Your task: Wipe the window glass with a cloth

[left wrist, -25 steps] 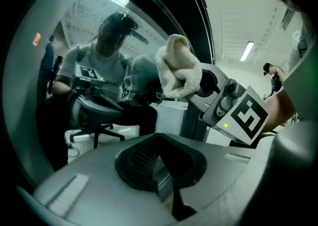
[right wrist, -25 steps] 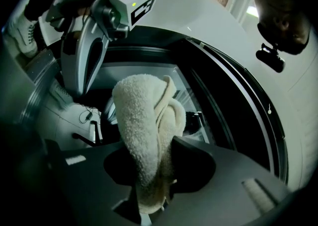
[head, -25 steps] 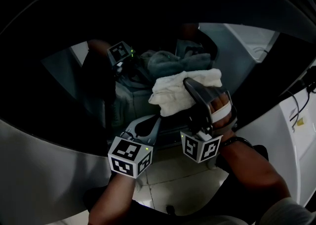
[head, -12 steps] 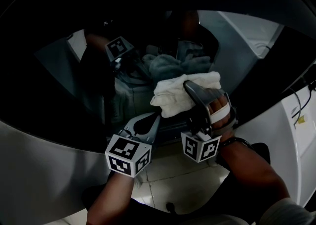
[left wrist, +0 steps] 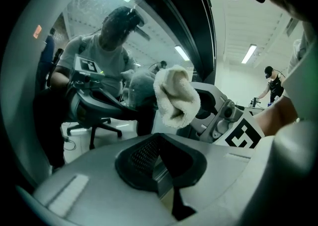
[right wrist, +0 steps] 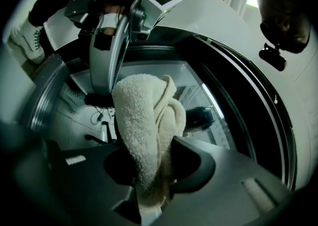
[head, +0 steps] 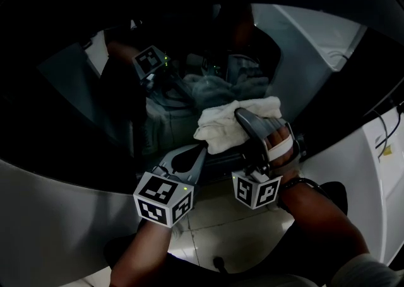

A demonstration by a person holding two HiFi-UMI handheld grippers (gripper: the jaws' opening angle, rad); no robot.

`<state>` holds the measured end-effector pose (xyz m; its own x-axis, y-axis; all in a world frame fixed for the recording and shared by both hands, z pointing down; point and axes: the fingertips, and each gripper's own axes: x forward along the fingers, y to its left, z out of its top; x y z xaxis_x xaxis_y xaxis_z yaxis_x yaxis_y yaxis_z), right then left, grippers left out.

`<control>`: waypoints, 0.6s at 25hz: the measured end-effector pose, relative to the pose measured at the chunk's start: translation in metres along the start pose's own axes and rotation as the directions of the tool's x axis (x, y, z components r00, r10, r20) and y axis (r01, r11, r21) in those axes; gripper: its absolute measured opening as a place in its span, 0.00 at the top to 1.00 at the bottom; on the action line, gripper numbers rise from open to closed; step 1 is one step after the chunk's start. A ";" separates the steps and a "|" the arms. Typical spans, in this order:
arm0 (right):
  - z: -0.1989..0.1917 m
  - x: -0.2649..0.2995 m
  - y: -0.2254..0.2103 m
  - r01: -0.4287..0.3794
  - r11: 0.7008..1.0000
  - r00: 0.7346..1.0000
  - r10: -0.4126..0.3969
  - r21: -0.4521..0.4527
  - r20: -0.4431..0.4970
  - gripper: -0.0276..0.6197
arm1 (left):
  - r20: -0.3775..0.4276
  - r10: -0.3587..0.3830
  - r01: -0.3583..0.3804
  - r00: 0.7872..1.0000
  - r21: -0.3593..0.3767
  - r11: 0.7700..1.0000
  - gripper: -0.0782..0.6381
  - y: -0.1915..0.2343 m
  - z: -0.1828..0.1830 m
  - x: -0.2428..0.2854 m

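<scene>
Cream terry cloth point(head: 230, 127) is clamped, bunched, between the jaws of the right gripper point(head: 246, 118) and pressed against the window glass point(head: 82, 103) near the pane's lower edge, evidently so that the wad presents a broad wiping face. The left gripper point(head: 199, 149) sits just beside it, jaws together on nothing, apparently idle.

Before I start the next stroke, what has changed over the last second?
The right gripper has slid the cloth slightly down the window glass, toward the person, and stays shut on it. Nothing was taken hold of or let go. The left gripper has barely moved: it is shut and empty, just left of the cloth.
</scene>
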<state>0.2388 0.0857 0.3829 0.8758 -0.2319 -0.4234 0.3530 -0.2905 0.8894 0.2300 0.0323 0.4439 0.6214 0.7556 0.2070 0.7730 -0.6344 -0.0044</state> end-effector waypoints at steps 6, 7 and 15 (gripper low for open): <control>0.001 -0.002 -0.004 -0.052 0.998 0.998 0.053 0.035 -0.022 0.77 | -0.057 -0.012 0.010 0.998 -0.036 0.999 0.87 -0.006 0.007 -0.006; 0.002 -0.002 -0.006 -0.061 0.997 0.998 0.062 0.036 -0.024 0.77 | -0.064 -0.017 0.015 0.998 -0.044 0.999 0.87 -0.007 0.008 -0.008; 0.013 -0.002 -0.026 -0.249 0.968 0.963 0.251 0.031 -0.101 0.77 | -0.132 -0.114 0.085 0.985 -0.206 0.975 0.87 -0.018 0.036 -0.029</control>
<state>0.2236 0.0820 0.3579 0.9650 -0.2022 -0.1671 0.1136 -0.2523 0.9610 0.2029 0.0280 0.4025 0.5069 0.7947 0.3339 0.7800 -0.5877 0.2148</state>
